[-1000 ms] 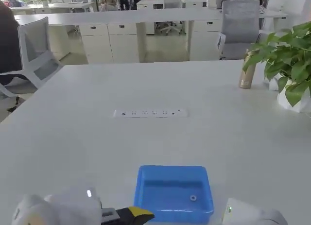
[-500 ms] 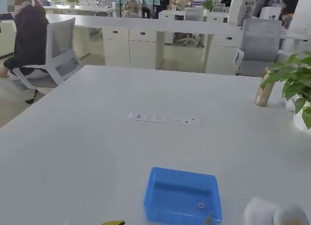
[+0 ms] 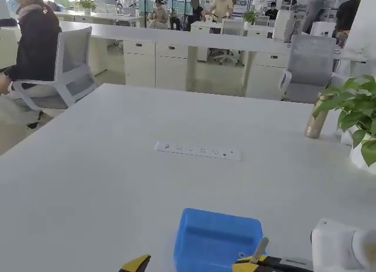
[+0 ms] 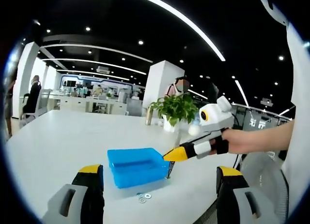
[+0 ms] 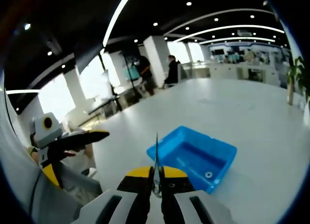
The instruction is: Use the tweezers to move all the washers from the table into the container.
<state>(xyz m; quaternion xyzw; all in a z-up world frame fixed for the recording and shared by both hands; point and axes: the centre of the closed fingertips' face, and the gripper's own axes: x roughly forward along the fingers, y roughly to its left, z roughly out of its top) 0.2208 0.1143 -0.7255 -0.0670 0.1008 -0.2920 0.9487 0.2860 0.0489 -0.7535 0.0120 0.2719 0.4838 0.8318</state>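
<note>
Right tool is clenched on the tweezers, which stick out straight ahead of its jaws. Left tool is released, jaws wide apart, holding nothing.

Loose washers lie on the bench dead ahead of the left tool, below and just short of the tweezer tip. They sit between the blue container and the bench's near edge. One washer is already in the container, ahead and to the right of the right tool.

Risks:
- The washers are flat and thin, so a skewed pinch likely flicks one away. The near edge is close, so it could go off the bench.
- The tweezers may twist in the jaws if pressed down hard.
- The tweezer tip is near the container wall, and a low carry could snag it and shove the container.

Room: open bench beyond the container. The power strip is far ahead, and the plant and bottle are well off to the right tool's side. It is tight only toward the near edge.
</note>
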